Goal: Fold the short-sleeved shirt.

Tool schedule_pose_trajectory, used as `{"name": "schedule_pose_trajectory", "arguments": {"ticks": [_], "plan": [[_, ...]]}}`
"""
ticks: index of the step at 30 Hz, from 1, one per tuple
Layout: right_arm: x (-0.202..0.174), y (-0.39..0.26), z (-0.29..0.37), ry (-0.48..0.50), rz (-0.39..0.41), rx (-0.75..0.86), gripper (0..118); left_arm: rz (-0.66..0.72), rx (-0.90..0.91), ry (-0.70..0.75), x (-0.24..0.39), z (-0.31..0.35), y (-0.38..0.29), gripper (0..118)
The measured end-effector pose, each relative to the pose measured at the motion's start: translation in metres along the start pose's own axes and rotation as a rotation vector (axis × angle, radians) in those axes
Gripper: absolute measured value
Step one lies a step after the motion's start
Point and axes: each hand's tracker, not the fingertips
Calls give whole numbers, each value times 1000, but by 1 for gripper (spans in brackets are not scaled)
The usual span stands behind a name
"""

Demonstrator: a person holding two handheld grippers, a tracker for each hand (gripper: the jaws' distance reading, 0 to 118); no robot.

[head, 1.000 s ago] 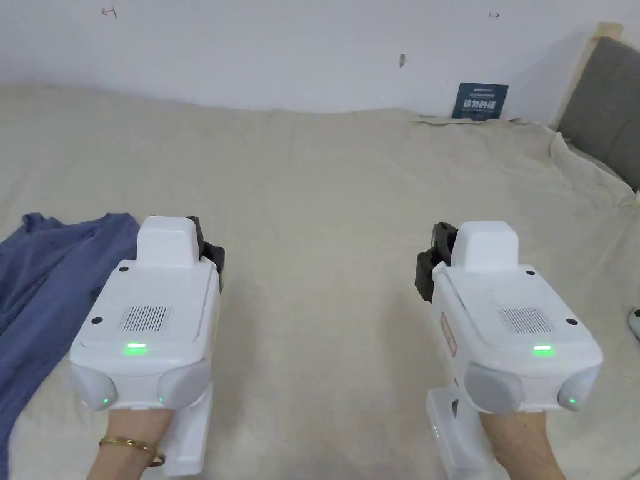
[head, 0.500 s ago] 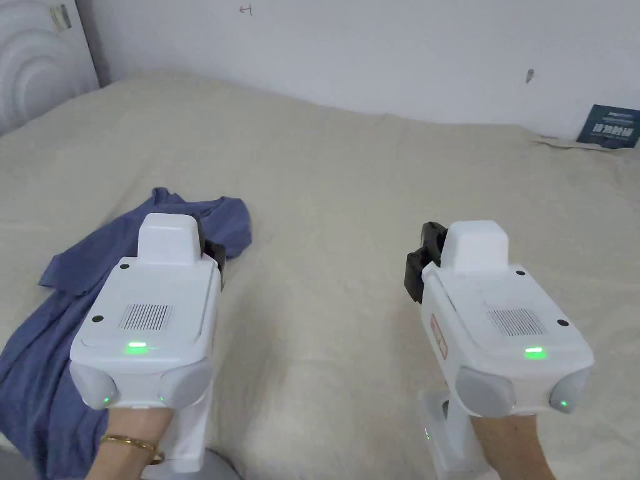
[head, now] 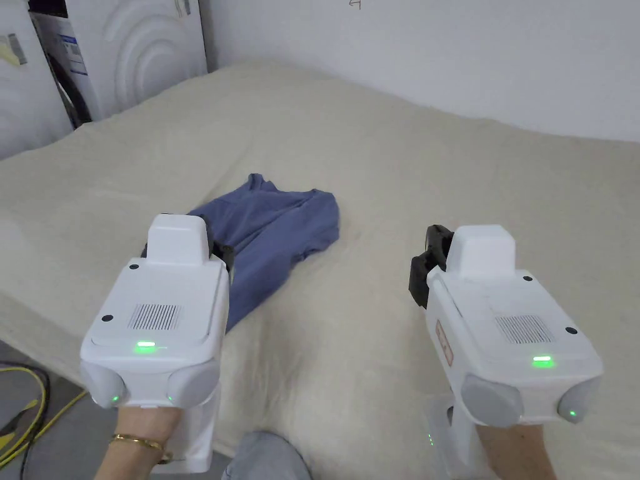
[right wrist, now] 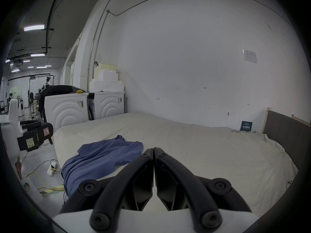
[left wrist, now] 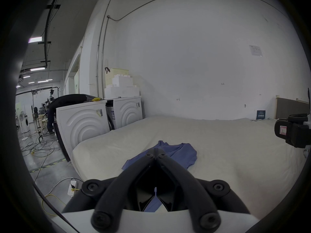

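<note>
Head view: I hold my left gripper (head: 215,250) at lower left of the frame and my right gripper (head: 431,262) at lower right, both above the cream-covered bed (head: 437,187). The blue short-sleeved shirt (head: 275,231) lies crumpled at centre left, near the bed's left edge, with one end apparently trailing over that edge behind my left gripper. In the left gripper view my jaws meet at their tips at lower centre, closed on nothing, with the shirt (left wrist: 181,154) on the bed just beyond them. In the right gripper view my jaws are likewise pressed together and empty at lower centre; the shirt (right wrist: 101,157) lies to their left and hangs off the bed's edge. Two white washing machines (head: 125,50) stand at upper left, beyond the bed. Yellow cables (head: 25,412) lie on the floor at lower left.
</note>
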Motion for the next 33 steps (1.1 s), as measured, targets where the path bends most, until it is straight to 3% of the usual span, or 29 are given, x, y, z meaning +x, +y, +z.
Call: {"name": "schedule_pose_trajectory", "arguments": {"ticks": [10, 14, 16, 19, 22, 33], "plan": [[-13, 0, -16, 27, 1, -18, 0, 13, -33, 5, -13, -15, -6, 0], [-16, 1, -22, 32, 1, -20, 0, 19, -44, -3, -19, -28, -9, 21], [-17, 2, -25, 35, 3, -21, 0, 35, -64, -15, -22, -38, -8, 24], [-18, 3, -29, 40, 4, -25, 0, 50, -123, -62, -27, -56, -6, 66], [-20, 2, -35, 45, 3, -31, 0, 54, -155, -77, -33, -77, -4, 118], [-24, -6, -70, 52, 3, -73, 0, -65, -347, -220, -35, -182, 26, 118]]}}
